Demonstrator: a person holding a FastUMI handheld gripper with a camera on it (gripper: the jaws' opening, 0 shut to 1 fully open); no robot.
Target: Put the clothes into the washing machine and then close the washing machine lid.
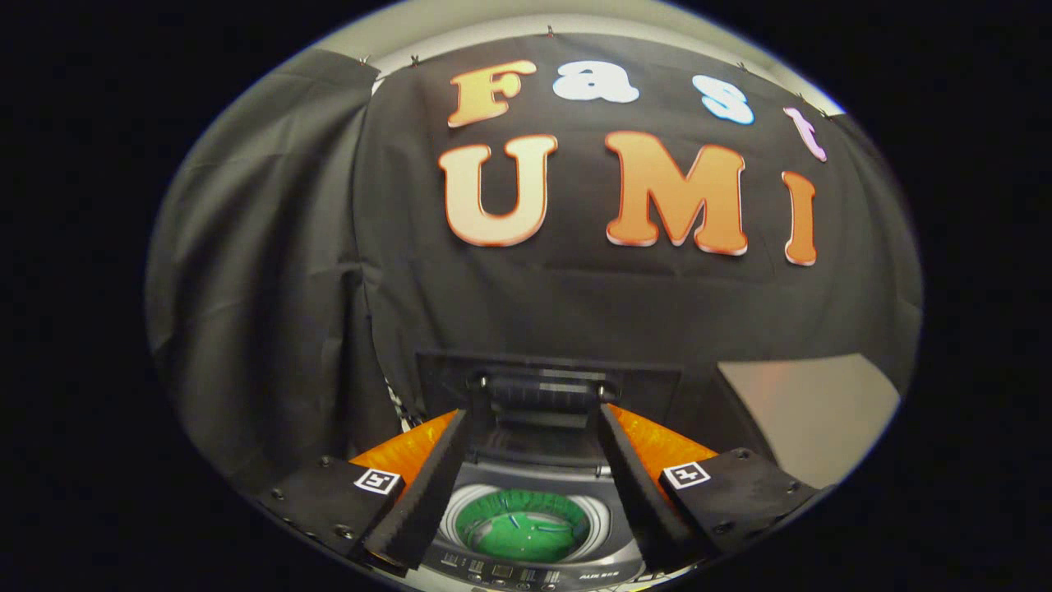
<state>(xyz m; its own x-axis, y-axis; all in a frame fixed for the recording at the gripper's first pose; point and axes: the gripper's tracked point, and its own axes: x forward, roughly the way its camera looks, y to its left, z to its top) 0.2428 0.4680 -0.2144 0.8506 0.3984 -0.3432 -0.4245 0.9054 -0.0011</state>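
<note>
Gripper view: green clothes [523,526] inside washing machine [526,567], framed by wide-open, empty gripper [534,415]

Grey washing machine [526,493], dark raised lid [542,386], green cloth [522,526] in white-rimmed drum, black booth wall [329,271], black-and-white square markers [376,481] on the gripper [530,427], pale tabletop [809,407]

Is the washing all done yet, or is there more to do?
Not quite. Something green, probably the clothes, already lies inside the washing machine's round tub. The gripper is open and holding nothing, its fingers either side of the opening. The lid stands up at the back, so closing it is what's left.
</note>
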